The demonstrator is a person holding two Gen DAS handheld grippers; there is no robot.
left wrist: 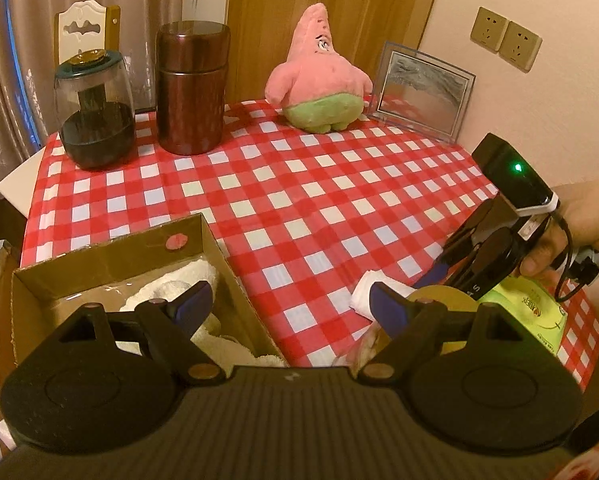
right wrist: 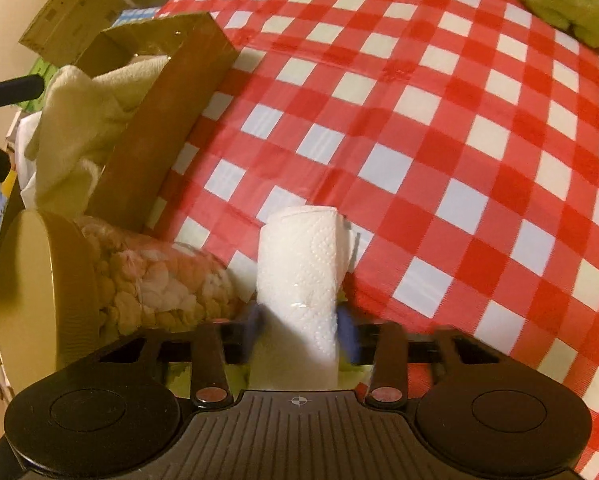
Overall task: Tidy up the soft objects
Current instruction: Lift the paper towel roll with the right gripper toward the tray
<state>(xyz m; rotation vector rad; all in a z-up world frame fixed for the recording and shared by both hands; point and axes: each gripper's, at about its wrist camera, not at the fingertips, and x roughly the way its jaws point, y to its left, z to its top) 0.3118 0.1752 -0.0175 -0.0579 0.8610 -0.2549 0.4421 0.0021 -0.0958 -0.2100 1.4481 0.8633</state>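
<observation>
Paper towel roll [right wrist: 299,280] lies on the checked bench [right wrist: 439,140], near edge, just right of a gold-lidded jar [right wrist: 139,280] lying on its side. Right hand-held gripper [right wrist: 301,326] straddles the roll's near end, blue pads [right wrist: 349,332] at both flanks. Motion blur there, so I can't confirm firm pressure, but it reads as clamped on the roll. Gripping across the width makes sense: soft roll, needs squeeze on both sides to lift.

Cardboard box [left wrist: 111,264] sits at the bench's left front, white towel [left wrist: 171,280] already inside, likely the drop target. Left hand-held gripper [left wrist: 295,304] hovers over the box's near right corner, jaws wide apart, nothing between them.

Right wrist view alone shows the grip and the jar's contents. Left wrist view alone shows the pink plush [left wrist: 319,76] at the back, apparently still unsorted, plus the hand [left wrist: 579,232] holding the right tool, and only a corner of the roll.
</observation>
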